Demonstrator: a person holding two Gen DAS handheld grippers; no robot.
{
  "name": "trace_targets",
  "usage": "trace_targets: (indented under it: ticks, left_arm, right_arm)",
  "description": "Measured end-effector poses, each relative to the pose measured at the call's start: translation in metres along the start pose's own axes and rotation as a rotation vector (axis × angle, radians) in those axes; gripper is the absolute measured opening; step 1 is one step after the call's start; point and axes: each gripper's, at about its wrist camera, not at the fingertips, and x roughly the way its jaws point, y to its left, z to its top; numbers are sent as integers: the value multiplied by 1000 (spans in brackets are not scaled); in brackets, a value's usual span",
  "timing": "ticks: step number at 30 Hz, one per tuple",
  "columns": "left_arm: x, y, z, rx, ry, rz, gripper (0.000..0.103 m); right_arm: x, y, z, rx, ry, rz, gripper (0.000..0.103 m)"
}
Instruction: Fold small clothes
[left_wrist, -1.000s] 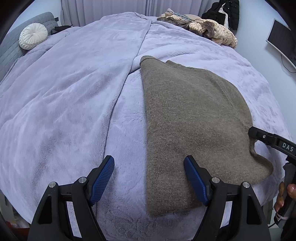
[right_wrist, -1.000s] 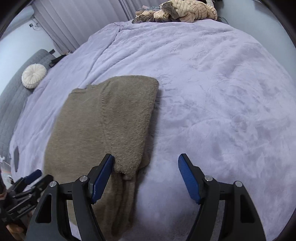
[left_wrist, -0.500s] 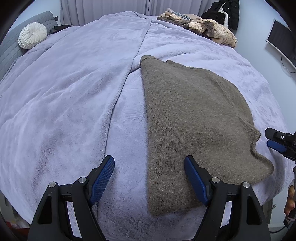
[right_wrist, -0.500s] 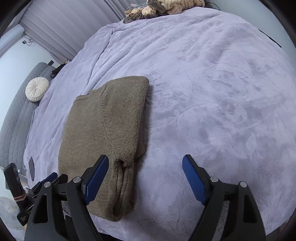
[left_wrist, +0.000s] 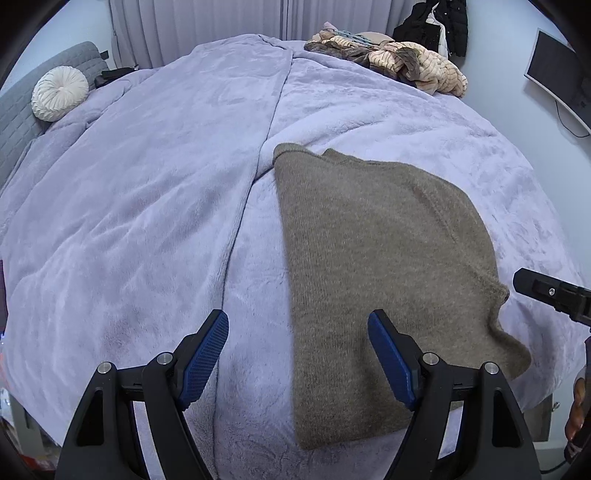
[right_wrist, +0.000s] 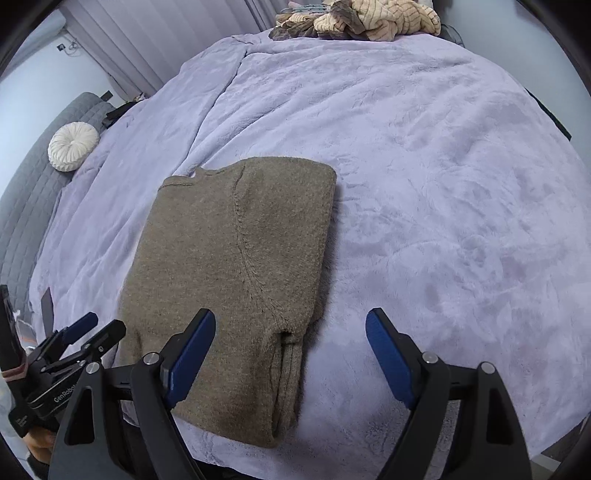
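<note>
A brown knitted sweater (left_wrist: 376, 266) lies folded lengthwise on the lilac blanket (left_wrist: 147, 206), near the bed's front edge. My left gripper (left_wrist: 297, 350) hangs open above the sweater's left edge, holding nothing. In the right wrist view the same sweater (right_wrist: 236, 258) lies flat with a sleeve folded over its right side. My right gripper (right_wrist: 290, 354) hovers above the sweater's near right corner; its jaws are opening and nothing is between the pads. The right gripper's black finger (left_wrist: 550, 295) shows at the right edge of the left wrist view, and the left gripper (right_wrist: 77, 336) at the lower left of the right wrist view.
A pile of beige and brown clothes (left_wrist: 391, 62) lies at the bed's far side. A round white cushion (left_wrist: 59, 92) rests against a grey headboard (right_wrist: 33, 192) on the left. A monitor (left_wrist: 557, 77) hangs on the right wall. Curtains (left_wrist: 207, 22) close the back.
Both grippers have risen away from the sweater, which now shows more fully. The right gripper's jaws have spread wider and its left pad has left the sleeve's edge.
</note>
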Motion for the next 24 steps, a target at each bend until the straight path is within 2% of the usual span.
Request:
trace_targets:
  ticks: [2, 7, 8, 9, 12, 17, 22, 24]
  left_arm:
    - [-4, -4, 8, 11, -3, 6, 79]
    - [-11, -10, 18, 7, -10, 12, 79]
    - [-11, -10, 19, 3, -10, 3, 82]
    - [-11, -11, 19, -1, -10, 2, 102]
    - [-15, -14, 18, 3, -43, 20, 103]
    - [-13, -19, 16, 26, -39, 45, 103]
    - [-9, -18, 16, -1, -18, 71, 103]
    - [-9, -17, 16, -10, -20, 89, 103]
  right_arm:
    - [-2, 8, 6, -24, -7, -26, 101]
    - [-8, 28, 16, -59, -24, -51, 103]
    - [-9, 31, 16, -64, -26, -53, 103]
    - [-8, 34, 16, -74, -27, -51, 103]
    - [-8, 42, 13, -90, -17, -59, 103]
    - [-6, 46, 9, -80, -4, -110, 103]
    - [-6, 50, 10, -102, -2, -245, 103]
    - [-8, 49, 11, -94, -1, -221, 103]
